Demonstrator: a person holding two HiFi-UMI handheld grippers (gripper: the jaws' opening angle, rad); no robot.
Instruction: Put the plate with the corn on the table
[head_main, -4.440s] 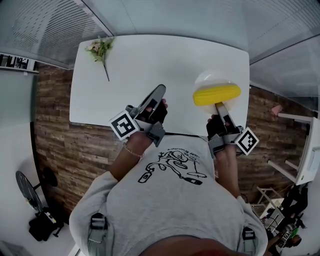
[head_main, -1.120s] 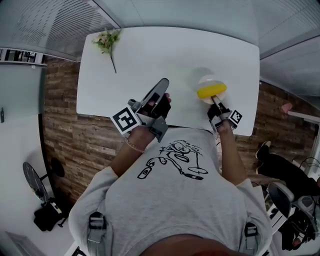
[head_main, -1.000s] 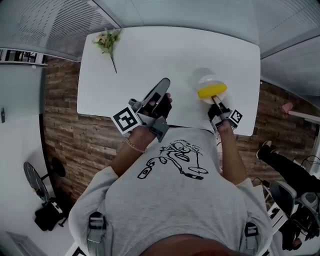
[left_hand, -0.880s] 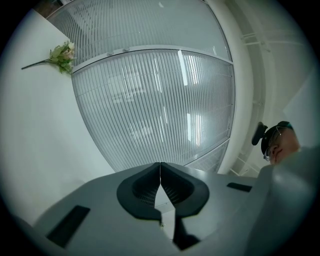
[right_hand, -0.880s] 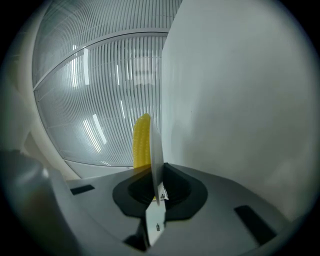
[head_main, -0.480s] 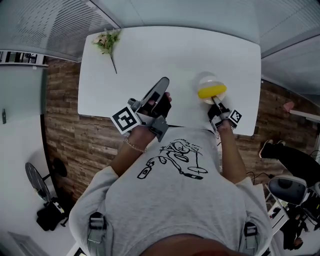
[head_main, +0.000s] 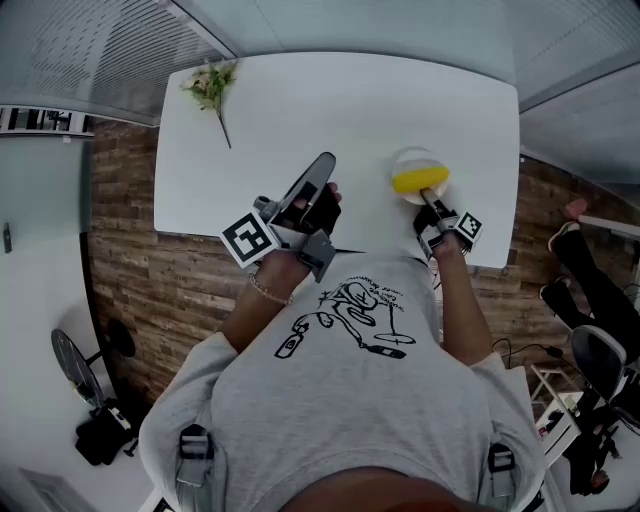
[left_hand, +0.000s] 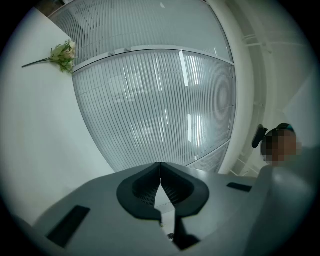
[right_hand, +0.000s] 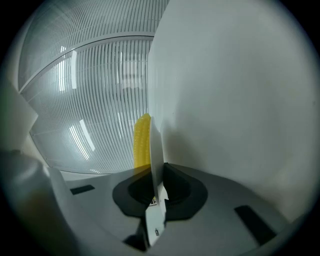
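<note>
My left gripper (head_main: 326, 162) hangs over the white table (head_main: 300, 100), its jaws pressed together on nothing. Further right, the plate (head_main: 418, 160) with the corn (head_main: 420, 180) is low over the table's near edge, and my right gripper (head_main: 432, 200) pinches its rim. I judge that setting it down and releasing are left.

Non-task stuff: flower sprig (head_main: 212, 88) lying flat at the far left corner of the table (head_main: 330, 100), blossoms toward the corner, stem pointing to the near side; also visible top left in the left gripper view (left_hand: 59, 54). Ribbed translucent wall panels (head_main: 100, 50) behind, wood-plank floor (head_main: 125, 250) below. Floor lower left: round black fan (head_main: 72, 368), black bag (head_main: 100, 440) just beside it. Right edge: someone's legs in dark trousers (head_main: 590, 270), office chair (head_main: 602, 352), small white stool (head_main: 548, 378). Wearer's grey T-shirt (head_main: 340, 400) has a black line drawing.
</note>
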